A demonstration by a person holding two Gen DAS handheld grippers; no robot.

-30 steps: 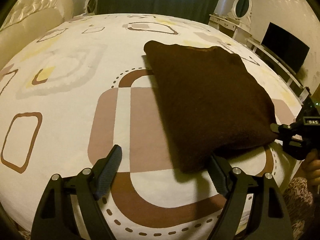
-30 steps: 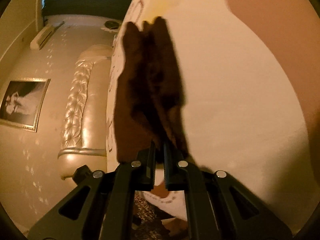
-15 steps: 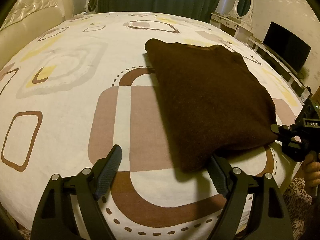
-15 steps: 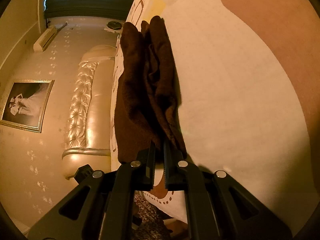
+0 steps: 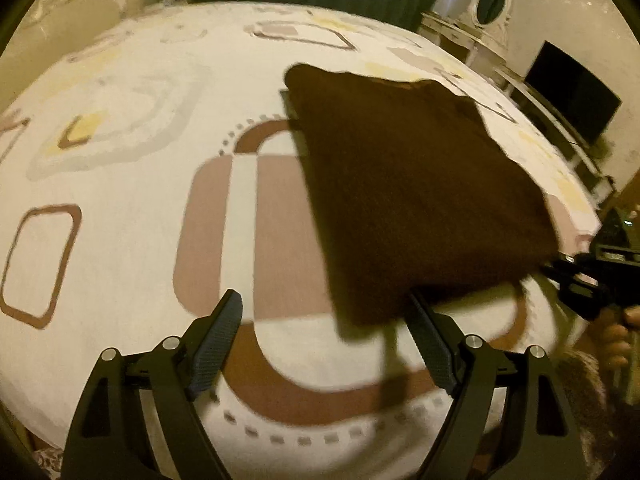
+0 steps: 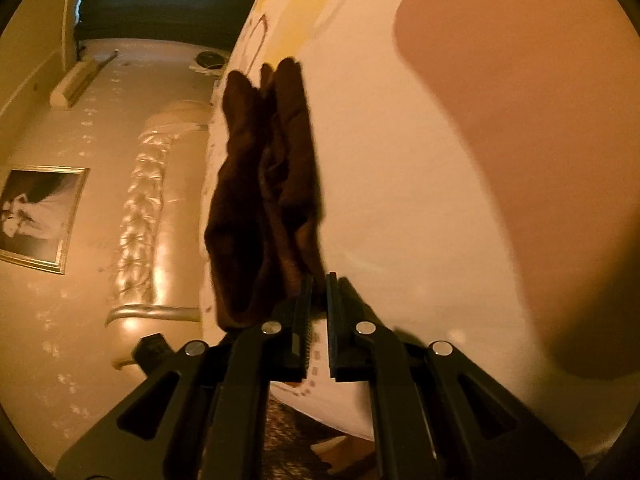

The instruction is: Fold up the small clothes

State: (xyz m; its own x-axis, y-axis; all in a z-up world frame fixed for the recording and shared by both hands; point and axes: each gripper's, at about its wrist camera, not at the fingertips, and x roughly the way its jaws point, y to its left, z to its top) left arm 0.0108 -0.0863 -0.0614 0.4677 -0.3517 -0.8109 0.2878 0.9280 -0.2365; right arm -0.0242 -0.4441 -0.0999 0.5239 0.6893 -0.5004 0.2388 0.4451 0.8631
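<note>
A folded dark brown garment [image 5: 416,192] lies on the patterned bed sheet [image 5: 132,184], its near right corner raised off the sheet. My left gripper [image 5: 324,316] is open and empty, with its right finger just under the garment's near edge. My right gripper [image 6: 318,284] is turned on its side and shut on the garment's near corner [image 6: 272,208]. It shows at the right edge of the left wrist view [image 5: 588,276], held in a hand.
A padded cream headboard [image 6: 144,216] and a framed photo [image 6: 38,216] are at the left of the right wrist view. A dressing table with an oval mirror [image 5: 490,4] and a dark TV screen [image 5: 576,92] stand beyond the bed's right side.
The left wrist view has drawn back and lifted slightly and is blurred with motion. The garment's near edge has risen a little. The right gripper keeps its hold.
</note>
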